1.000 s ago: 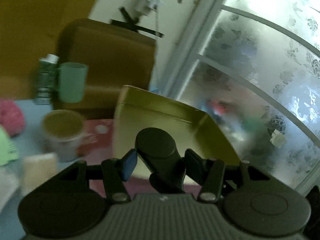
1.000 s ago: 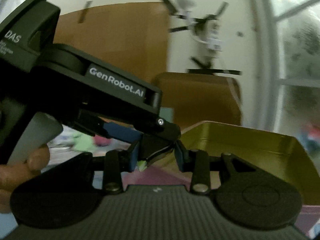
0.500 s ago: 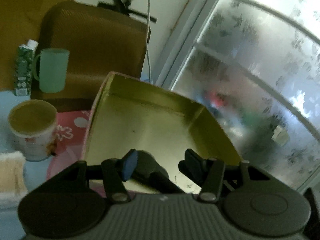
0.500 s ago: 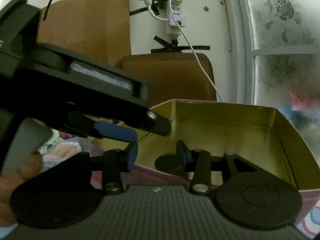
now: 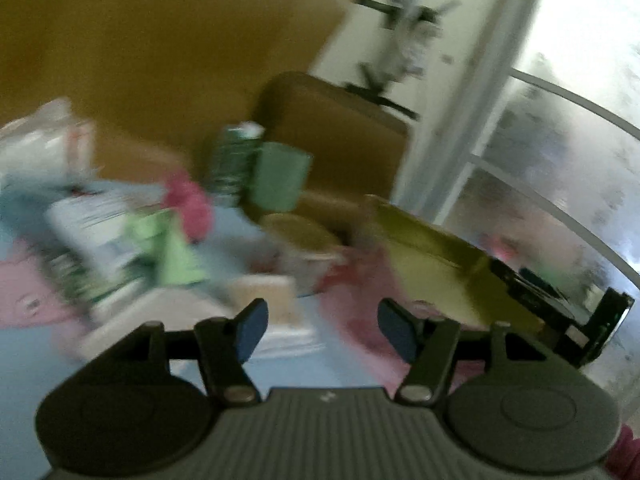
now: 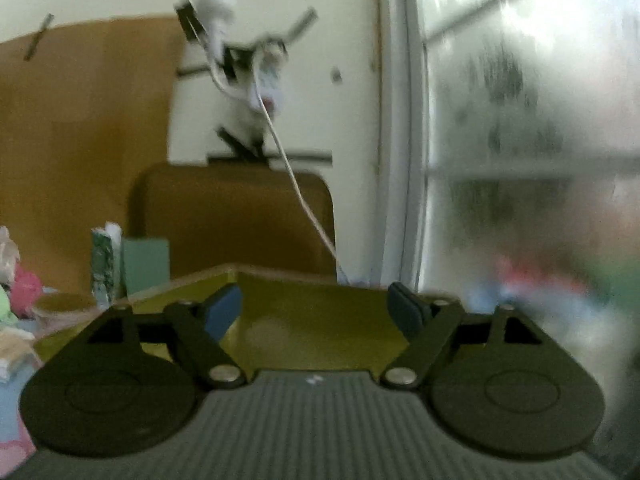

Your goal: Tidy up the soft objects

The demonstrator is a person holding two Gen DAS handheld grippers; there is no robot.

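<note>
Both views are blurred by motion. A gold-lined tin box (image 5: pixel 432 264) with a pink outside stands on the table at right; in the right wrist view the box (image 6: pixel 320 320) lies straight ahead. My left gripper (image 5: pixel 322 328) is open and empty, left of the box, above the blue table. My right gripper (image 6: pixel 316 310) is open and empty over the box's near edge. Soft things lie at the left: a pink fluffy ball (image 5: pixel 188 204), a light green cloth (image 5: pixel 172 248) and a beige sponge (image 5: pixel 264 300). The right gripper's body (image 5: pixel 560 320) shows beside the box.
A green mug (image 5: pixel 280 176) and a patterned carton (image 5: pixel 232 160) stand at the back before a brown chair (image 5: pixel 332 132). A paper cup (image 5: pixel 300 240) stands left of the box. Packets (image 5: pixel 80 240) lie at far left. A frosted window (image 6: pixel 520 120) fills the right.
My left gripper has swung left, away from the box and out from in front of the right gripper. Both grippers have opened wider. The box's inside has left the left wrist view's centre.
</note>
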